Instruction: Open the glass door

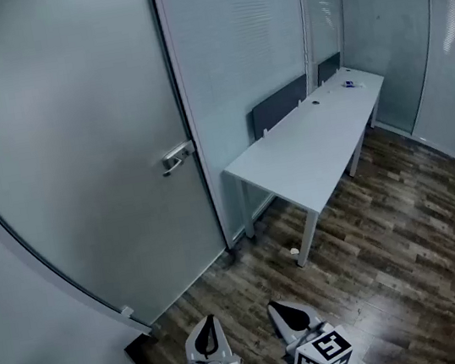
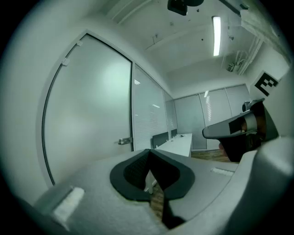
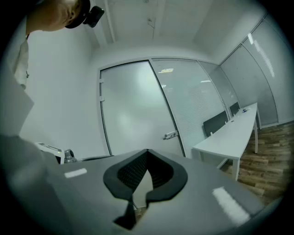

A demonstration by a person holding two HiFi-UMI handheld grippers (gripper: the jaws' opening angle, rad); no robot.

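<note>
Held low and level over the dark wood-plank floor (image 1: pixel 389 228), the left gripper (image 1: pixel 205 334) and the right gripper (image 1: pixel 288 315) both had their black ribbed jaws pressed together on nothing. They were well short of the tall frosted glass door (image 1: pixel 75 141), which stood closed ahead and to the left. Its small silver lever handle (image 1: pixel 177 157) sat at the door's right edge, beside a frosted glass partition (image 1: pixel 242 54); beyond that ran a long white desk (image 1: pixel 315 141). The approach appeared not yet begun. Doing it well would likely mean closing the gap first and spreading one gripper's jaws before reaching the lever. That gripper could then clamp near the lever's free end, press down and swing the door clear of the frame, with the other gripper kept out of its path.
</note>
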